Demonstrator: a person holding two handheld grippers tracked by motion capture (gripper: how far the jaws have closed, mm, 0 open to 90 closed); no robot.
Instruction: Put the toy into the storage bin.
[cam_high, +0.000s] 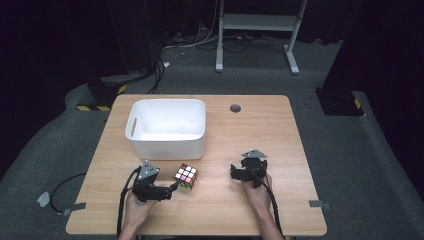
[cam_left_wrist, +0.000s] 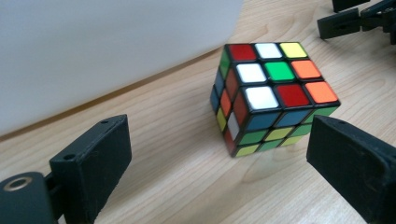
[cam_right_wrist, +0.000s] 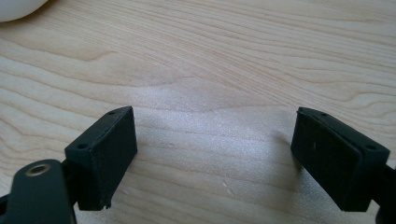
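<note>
High view, the setup: puzzle cube (cam_high: 186, 177) sits on the wooden table (cam_high: 250, 125), just in front of the white bin (cam_high: 167, 127) and apart from it.
Nearer hand: left gripper (cam_high: 170, 190) is right beside the cube, nose aimed at it; right gripper (cam_high: 235, 172) sits well off to the cube's other side.
Direction from the left gripper: in the left gripper view the cube (cam_left_wrist: 273, 95) lies ahead and off toward the right-hand jaw, not centred in the gap.
Cube's attitude: flat on the table, turned corner-on to the jaws; no long axis to speak of, so the faces matter.
Left gripper state (cam_left_wrist: 217, 163): jaws spread wide, nothing between them, cube untouched.
Right gripper state (cam_right_wrist: 215, 154): jaws wide too, bare wood between them.
Call on the next move: left looks like the one to take it, and I'd say it needs to shift toward the cube and square up to two opposite faces before closing.
</note>
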